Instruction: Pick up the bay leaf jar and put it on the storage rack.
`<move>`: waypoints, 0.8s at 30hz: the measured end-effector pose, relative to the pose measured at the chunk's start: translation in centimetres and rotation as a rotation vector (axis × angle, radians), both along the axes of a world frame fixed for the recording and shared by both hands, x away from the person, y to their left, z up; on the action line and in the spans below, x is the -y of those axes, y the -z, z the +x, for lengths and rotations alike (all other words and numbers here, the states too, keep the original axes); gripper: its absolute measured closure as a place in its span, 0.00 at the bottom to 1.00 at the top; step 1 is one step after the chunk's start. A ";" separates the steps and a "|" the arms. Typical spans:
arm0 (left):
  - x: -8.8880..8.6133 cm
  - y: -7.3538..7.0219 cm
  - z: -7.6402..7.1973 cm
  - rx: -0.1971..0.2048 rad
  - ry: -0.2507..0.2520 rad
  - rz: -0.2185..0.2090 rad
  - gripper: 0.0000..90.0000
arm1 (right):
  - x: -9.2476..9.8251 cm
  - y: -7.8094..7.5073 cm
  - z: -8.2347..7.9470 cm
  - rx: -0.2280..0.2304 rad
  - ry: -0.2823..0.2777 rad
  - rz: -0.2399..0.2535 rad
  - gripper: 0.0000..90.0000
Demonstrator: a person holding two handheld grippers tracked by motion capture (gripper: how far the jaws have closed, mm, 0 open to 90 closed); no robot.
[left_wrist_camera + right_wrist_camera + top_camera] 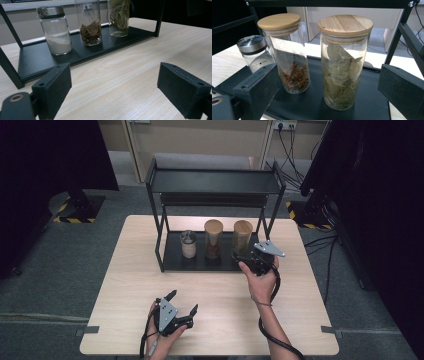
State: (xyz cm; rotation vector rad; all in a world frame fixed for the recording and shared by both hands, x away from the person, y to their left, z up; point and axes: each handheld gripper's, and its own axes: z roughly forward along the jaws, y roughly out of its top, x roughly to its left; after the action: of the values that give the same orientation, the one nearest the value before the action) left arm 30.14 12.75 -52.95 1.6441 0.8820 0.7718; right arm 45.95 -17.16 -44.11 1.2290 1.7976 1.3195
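- Facing the bay-leaf jar (343,65) with the right gripper (329,92) — jaws spread wide, flanking the jar, pads clear of the glass.
- Standing on the black rack's bottom shelf (367,105), rightmost, beside the star-anise jar (288,55).
- Resting low over the table (220,290), left gripper (182,304) — jaws wide apart, holding nothing.

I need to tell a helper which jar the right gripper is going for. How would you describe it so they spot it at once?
Find the black two-tier rack at the table's far edge; three jars stand in a row on its bottom shelf. The right gripper faces the bay leaf jar at the right end, jaws open. It is tall with a wooden lid like the middle jar, but holds pale green leaves, not brown star-shaped spice.
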 end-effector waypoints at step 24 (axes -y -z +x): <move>0.0 0.0 0.0 -0.001 -0.001 -0.001 0.13 | 1.3 0.9 -1.9 -0.009 -0.019 -0.003 0.04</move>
State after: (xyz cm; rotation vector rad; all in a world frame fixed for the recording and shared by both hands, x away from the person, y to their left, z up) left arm 30.14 12.77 -52.94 1.6437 0.8841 0.7707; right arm 44.04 -18.44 -44.99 1.2208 1.8217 1.3234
